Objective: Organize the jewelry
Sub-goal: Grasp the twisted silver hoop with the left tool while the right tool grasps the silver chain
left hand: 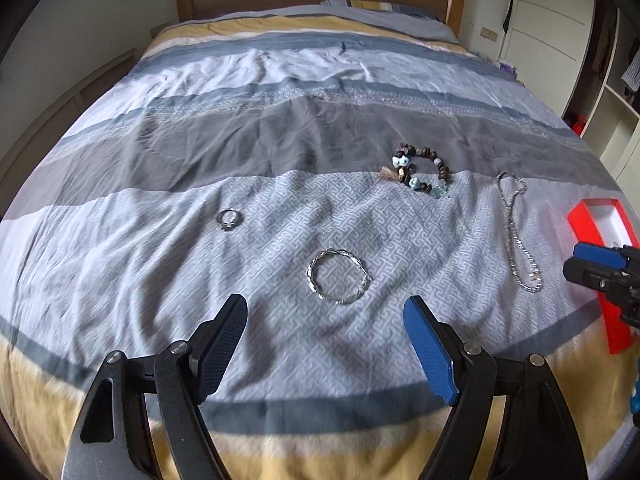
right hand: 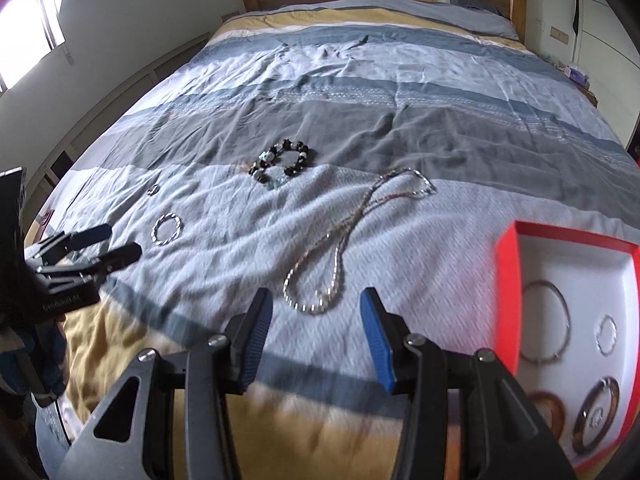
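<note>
On a bed [left hand: 280, 148] covered with a striped grey, blue and yellow quilt, we hold two grippers low over the near edge. Our left gripper [left hand: 325, 312] has its jaws spread wide and grips nothing; just beyond its fingertips, between them, a twisted silver bangle [left hand: 339, 277] lies flat on the patterned grey band. Farther off and to the left sits a small silver ring [left hand: 229, 218]. Farther and to the right lies a beaded bracelet [left hand: 422, 172] of dark brown and pale blue beads with a small tassel, straddling the line between the dark grey stripe and the patterned band.

Our right gripper [right hand: 316, 304] is also open, somewhat less wide, and holds nothing. Just past its fingertips a long silver chain necklace [right hand: 340, 244] stretches away from us in a narrow loop, its far end curving right. To the right of this gripper, at the near right edge of the bed, sits an open red box [right hand: 506, 292] with a white interior. Inside it we see a thin metal bangle [right hand: 546, 322], a small silver hoop [right hand: 606, 334], and two brown bangles [right hand: 596, 416] at its near end. From the left wrist view the right gripper shows at the far right edge, in front of that box.
</note>
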Demonstrator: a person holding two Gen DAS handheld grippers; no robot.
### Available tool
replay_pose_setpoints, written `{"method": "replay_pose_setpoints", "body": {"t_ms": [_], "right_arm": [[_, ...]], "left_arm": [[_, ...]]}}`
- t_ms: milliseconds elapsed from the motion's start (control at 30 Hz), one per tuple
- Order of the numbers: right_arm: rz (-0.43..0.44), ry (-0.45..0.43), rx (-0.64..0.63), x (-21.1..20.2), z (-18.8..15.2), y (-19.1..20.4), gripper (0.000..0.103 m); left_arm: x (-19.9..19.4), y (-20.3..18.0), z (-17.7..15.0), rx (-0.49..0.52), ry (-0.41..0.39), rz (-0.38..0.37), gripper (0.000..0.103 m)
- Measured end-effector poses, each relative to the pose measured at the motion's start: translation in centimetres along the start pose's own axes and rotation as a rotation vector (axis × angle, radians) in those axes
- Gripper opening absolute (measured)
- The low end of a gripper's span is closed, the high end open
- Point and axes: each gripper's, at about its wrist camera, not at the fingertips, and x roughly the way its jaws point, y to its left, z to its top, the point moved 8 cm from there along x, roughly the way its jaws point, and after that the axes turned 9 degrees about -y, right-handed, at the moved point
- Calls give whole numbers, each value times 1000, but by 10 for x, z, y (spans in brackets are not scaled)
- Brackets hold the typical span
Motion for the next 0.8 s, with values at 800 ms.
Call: {"method": "replay_pose_setpoints", "body": {"t_ms": [800], "right_arm": [[80, 47, 127, 87, 9, 2, 34]], "left_arm": [[45, 12, 3, -40, 11, -20, 41]]}}
